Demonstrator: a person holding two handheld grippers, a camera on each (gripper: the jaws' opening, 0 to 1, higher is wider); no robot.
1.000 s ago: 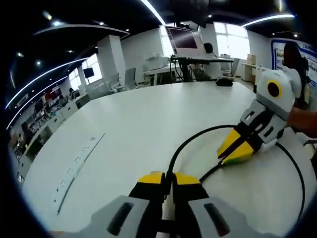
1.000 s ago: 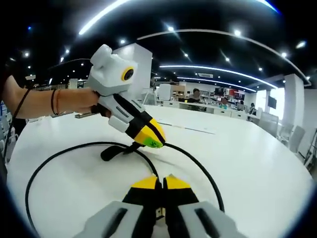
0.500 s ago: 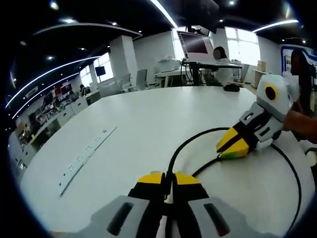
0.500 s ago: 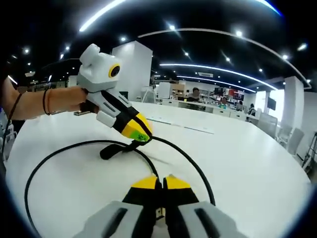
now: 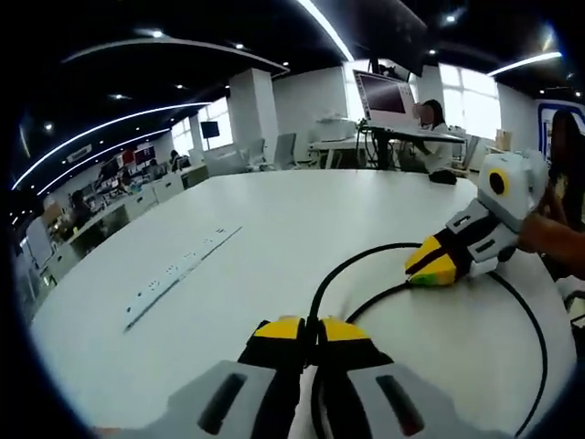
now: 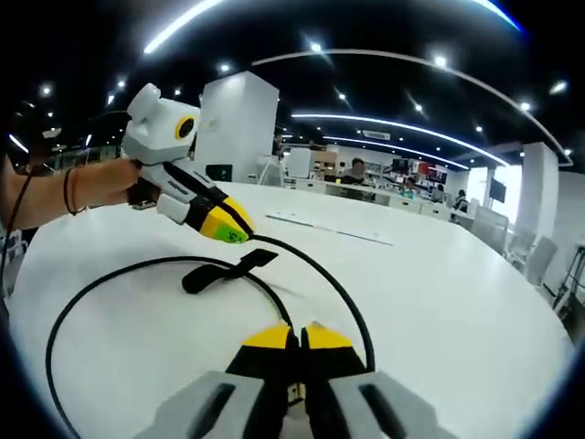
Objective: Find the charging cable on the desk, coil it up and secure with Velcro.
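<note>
Two claws closed on one cable

Both claws pinch the same black charging cable (image 5: 361, 306) at different spots along it. In the left gripper view the left claw (image 5: 311, 326) has its yellow tips pressed together with the cable coming out between them, running away from the camera and curving right in a loop on the white surface (image 5: 274, 229). The right claw (image 5: 422, 267) comes in from the right of that view, tips together low against the surface where the cable passes.

In the right gripper view the right claw (image 6: 297, 334) is likewise squeezed closed, the cable rising from its tips and arcing up to the left claw (image 6: 239, 231), which a hand (image 6: 101, 178) holds from the left. A wide loop sweeps round the left of that view and lies flat on the surface. The black Velcro strap (image 6: 224, 270) lies on the surface (just below the left claw's tips), its long axis slanting from lower left to upper right.

A white power strip (image 5: 183, 274) lies well apart to the left.
</note>
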